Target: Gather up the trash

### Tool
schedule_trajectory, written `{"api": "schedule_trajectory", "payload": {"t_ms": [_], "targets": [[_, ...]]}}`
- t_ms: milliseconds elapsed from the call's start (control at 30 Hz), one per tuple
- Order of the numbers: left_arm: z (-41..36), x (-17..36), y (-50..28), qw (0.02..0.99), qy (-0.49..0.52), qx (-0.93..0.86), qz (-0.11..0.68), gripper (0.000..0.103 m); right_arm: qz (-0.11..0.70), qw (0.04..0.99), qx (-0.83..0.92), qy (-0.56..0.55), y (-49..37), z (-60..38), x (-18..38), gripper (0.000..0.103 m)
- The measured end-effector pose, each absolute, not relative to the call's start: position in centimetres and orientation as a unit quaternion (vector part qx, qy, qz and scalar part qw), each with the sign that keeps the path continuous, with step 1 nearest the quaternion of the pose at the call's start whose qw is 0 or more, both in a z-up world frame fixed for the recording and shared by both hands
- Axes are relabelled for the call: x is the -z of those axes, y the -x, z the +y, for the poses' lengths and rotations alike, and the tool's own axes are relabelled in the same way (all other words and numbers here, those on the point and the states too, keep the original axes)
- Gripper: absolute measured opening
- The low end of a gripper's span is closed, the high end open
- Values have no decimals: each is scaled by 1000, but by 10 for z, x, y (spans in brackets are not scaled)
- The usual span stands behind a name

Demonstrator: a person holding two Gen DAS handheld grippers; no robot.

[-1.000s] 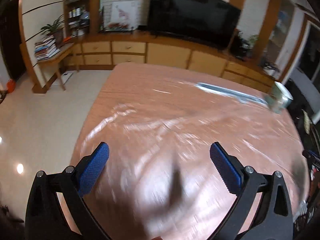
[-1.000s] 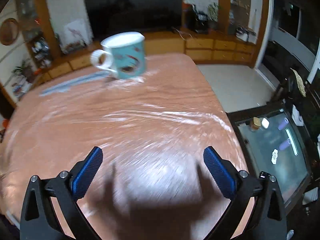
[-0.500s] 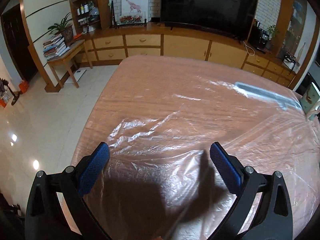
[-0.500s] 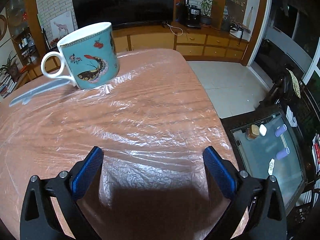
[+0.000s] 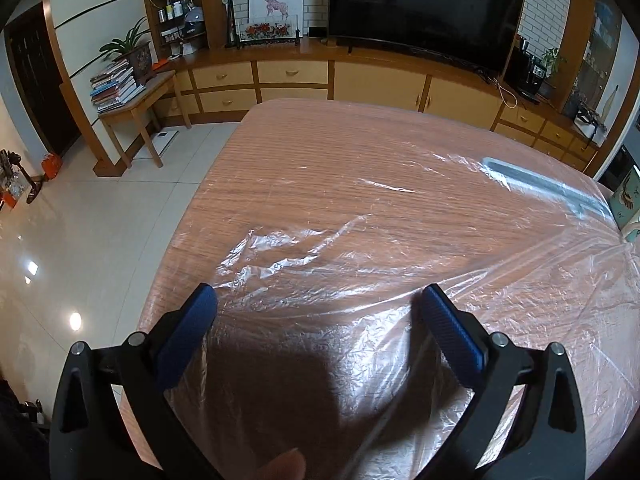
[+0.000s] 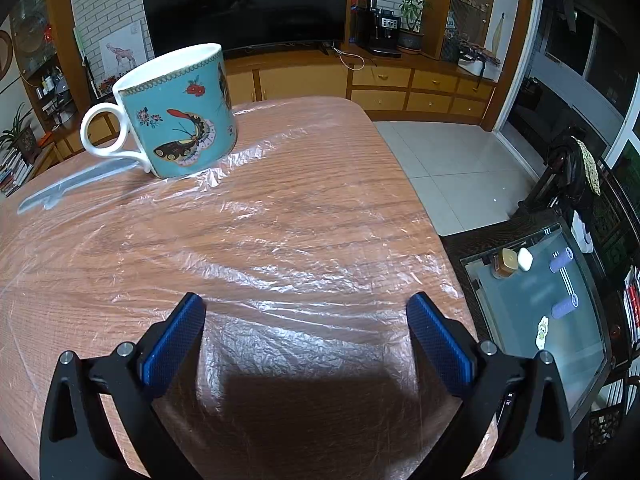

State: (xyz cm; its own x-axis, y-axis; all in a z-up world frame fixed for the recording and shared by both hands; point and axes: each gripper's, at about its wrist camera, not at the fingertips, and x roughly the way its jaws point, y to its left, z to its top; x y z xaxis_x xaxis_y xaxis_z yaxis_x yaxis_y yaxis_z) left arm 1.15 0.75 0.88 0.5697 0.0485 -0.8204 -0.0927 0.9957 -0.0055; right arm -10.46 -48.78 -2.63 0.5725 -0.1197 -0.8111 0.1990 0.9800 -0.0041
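A wrinkled sheet of clear plastic film (image 5: 360, 280) (image 6: 280, 264) lies spread over the wooden table (image 5: 328, 148) (image 6: 340, 184). My left gripper (image 5: 316, 300) hovers open just above the film near the table's left front corner, nothing between its blue pads. In the right wrist view my right gripper (image 6: 306, 308) stands open over the film near the table's right edge, also empty. A turquoise butterfly mug (image 6: 176, 112) stands on the film at the far left; only its edge (image 5: 628, 200) shows in the left wrist view.
A pale grey flat strip (image 5: 548, 188) (image 6: 68, 188) lies under the film beside the mug. A glass side table (image 6: 548, 312) with small items stands low to the right. Tiled floor (image 5: 80, 240) lies left of the table. A fingertip (image 5: 280, 466) shows at the bottom edge.
Both views swung and have steadied; the blur is gone. The left gripper turned left, pushing the mug to the frame edge. The mug looms larger in the right view. Both grippers stayed open.
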Motion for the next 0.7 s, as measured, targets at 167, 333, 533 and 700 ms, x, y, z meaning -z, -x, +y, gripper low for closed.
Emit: {"api": "schedule_trajectory", "payload": {"t_ms": [167,333,533,700], "targets": [[7,-9,-14,886,23,-38,462,102,454,886,90,-44,105,-488,26,99],[7,-9,-14,886,23,-39,462,102,454,886,90,-44,105,-488,27,99],[7,-9,-14,886,23,-39,462,102,454,886,90,-44,105,-488,26,99],[7,-9,-14,886,23,-38,462,102,454,886,90,-44,105,-488,26,99]]}}
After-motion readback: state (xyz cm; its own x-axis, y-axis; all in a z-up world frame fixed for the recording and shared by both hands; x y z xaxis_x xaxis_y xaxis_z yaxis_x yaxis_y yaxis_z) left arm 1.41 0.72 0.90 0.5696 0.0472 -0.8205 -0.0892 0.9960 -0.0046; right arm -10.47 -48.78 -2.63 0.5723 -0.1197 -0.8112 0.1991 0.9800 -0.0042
